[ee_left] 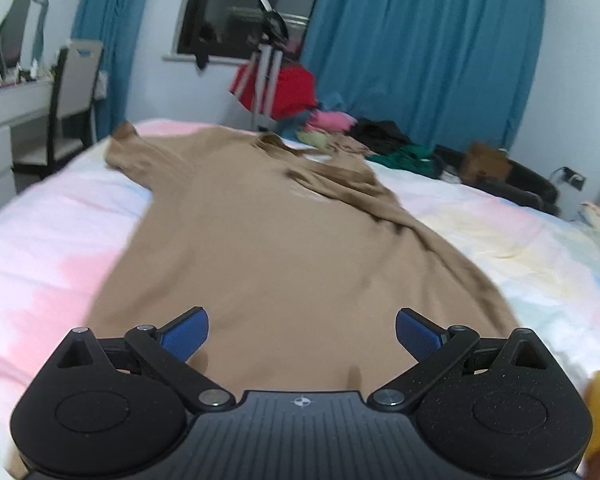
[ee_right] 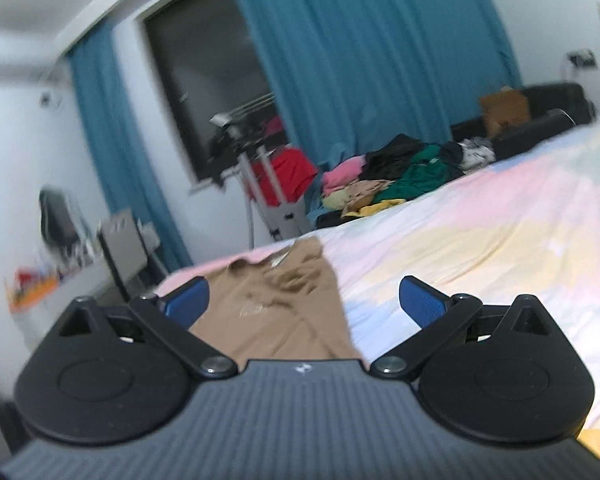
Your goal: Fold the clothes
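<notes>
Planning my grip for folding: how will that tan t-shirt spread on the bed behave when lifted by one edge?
The tan t-shirt looks thin and creased, so it will likely drape limply. Its folded-over sleeve suggests it bunches easily. It probably weighs little.

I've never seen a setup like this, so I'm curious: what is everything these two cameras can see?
T-shirt: one, tan, spread on the bed, one sleeve folded inward.
Bed cover: one, pastel pink, yellow and blue, under the shirt.
Clothes pile: one heap, pink, green, black, yellow, at the bed's far edge.
Curtains: two, teal, either side of a dark window.
Tripod: one, grey, before the window.
Red cloth: one, behind the tripod.
Chair: one, grey and black, by a white desk.
Left gripper: open, blue pads, over the shirt's near edge.
Right gripper: open, blue pads.
</notes>
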`<state>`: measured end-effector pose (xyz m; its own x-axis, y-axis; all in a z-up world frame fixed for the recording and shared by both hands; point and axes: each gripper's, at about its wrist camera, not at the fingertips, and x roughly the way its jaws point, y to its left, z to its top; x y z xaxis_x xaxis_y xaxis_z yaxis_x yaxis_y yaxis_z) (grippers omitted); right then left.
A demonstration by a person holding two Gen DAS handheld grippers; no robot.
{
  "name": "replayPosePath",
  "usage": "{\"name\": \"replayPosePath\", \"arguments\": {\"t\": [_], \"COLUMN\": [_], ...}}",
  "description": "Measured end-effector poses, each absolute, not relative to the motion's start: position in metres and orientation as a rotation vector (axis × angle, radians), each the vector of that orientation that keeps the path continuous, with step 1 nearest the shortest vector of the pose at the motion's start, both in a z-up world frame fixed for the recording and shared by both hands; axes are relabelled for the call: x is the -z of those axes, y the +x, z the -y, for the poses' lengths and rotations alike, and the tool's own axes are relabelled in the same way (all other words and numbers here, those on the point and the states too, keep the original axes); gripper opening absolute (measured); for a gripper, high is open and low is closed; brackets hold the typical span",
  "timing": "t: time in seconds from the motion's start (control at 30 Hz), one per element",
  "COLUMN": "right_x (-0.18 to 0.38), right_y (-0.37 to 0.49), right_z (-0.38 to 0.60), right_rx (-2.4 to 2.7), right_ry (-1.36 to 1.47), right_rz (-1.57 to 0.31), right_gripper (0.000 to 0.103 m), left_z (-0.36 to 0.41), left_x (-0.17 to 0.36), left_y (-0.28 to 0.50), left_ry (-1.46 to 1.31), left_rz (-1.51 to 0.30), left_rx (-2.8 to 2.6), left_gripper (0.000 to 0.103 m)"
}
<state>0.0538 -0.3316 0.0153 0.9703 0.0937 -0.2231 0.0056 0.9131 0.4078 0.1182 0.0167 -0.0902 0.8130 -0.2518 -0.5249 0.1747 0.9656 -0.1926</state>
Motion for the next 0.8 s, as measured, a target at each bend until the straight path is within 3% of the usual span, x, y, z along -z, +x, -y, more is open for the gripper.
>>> {"name": "replayPosePath", "arguments": {"t": [0.33, 0.53, 0.7, 0.8], "right_x": [-0.001, 0.011, 0.02, 0.027], "right_y": [0.038, 0.038, 0.042, 0.05], "right_z": [0.39, 0.402, 0.406, 0.407], "right_rx": [0.092, 0.219, 0.242, 0.217], "right_ry": [0.516, 0.468, 0.47, 0.501], "right_rz": [-0.153, -0.107, -0.11, -0.15], "right_gripper": [0.103, 0.103, 0.103, 0.103], "left_z": [0.094, 0.177, 0.217, 0.228], "left_x": [0.072, 0.078, 0.113, 0.136], "left_y": [0.121, 0.13, 0.135, 0.143], "left_ry": [-0.17, -0.113, -0.035, -0.017], "left_rz": [-0.683, -0.735, -0.836, -0.907], "left_rx": [0.46, 0.596, 0.627, 0.613], "left_gripper": [0.092, 0.076, 0.05, 0.043]}}
